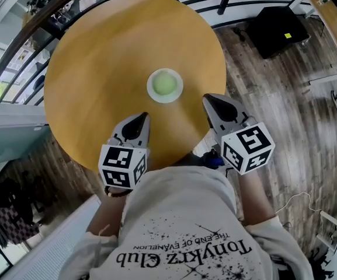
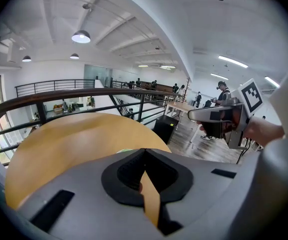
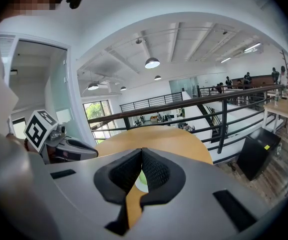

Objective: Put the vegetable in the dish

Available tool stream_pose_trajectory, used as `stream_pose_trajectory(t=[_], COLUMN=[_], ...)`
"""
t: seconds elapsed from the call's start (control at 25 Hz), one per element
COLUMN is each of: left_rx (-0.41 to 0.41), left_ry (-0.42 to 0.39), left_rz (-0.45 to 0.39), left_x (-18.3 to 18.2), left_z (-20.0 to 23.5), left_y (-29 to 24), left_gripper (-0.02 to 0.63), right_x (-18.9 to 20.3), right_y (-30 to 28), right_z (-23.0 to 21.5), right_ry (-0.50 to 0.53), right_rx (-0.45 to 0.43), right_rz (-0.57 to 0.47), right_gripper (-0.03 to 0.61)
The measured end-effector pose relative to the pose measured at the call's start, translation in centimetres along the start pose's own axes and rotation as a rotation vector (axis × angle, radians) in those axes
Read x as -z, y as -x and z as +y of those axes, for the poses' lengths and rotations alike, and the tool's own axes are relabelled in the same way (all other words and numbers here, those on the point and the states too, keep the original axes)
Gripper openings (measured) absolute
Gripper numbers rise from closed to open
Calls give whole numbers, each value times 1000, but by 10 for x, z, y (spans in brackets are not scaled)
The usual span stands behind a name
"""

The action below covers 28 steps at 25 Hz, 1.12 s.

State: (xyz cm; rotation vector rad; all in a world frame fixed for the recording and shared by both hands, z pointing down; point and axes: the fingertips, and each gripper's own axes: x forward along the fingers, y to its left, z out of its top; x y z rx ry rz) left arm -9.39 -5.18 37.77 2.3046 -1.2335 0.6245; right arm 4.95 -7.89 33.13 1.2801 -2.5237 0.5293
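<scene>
we think the job is done
the round green vegetable [image 1: 164, 84] sits in the small white dish [image 1: 179, 94]. from the dish, our left gripper [image 1: 140, 120] at 7 o'clock and right gripper [image 1: 208, 100] at 4 o'clock are closed and hold nothing.

A round wooden table [image 1: 98, 57] stands on a grey-brown plank floor [image 1: 285, 109]. A black metal railing [image 2: 84, 95] curves just beyond the table's far edge. Right of the table sits a black cabinet [image 1: 279, 29]. Above the table, dome pendant lamps [image 2: 81, 36] hang from a white beamed ceiling [image 2: 148, 29]. Beyond the table, a window [image 3: 98, 113] glows.
</scene>
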Motion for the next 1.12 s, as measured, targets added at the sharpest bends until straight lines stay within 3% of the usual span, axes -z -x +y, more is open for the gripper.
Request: stream_pose_trajectory(t=[0.56,1.12], left_rx=[22,14], left_ry=[-38,-25], left_rz=[22,8], left_x=[4,4], left_z=[-1,3], left_y=[-2,5], left_gripper=[23,23], right_x=[11,14], right_y=[-3,11], right_z=[15,14], right_ry=[-3,-16], right_rx=[-31,-13], right_rz=[47,49], right_gripper=[23,23])
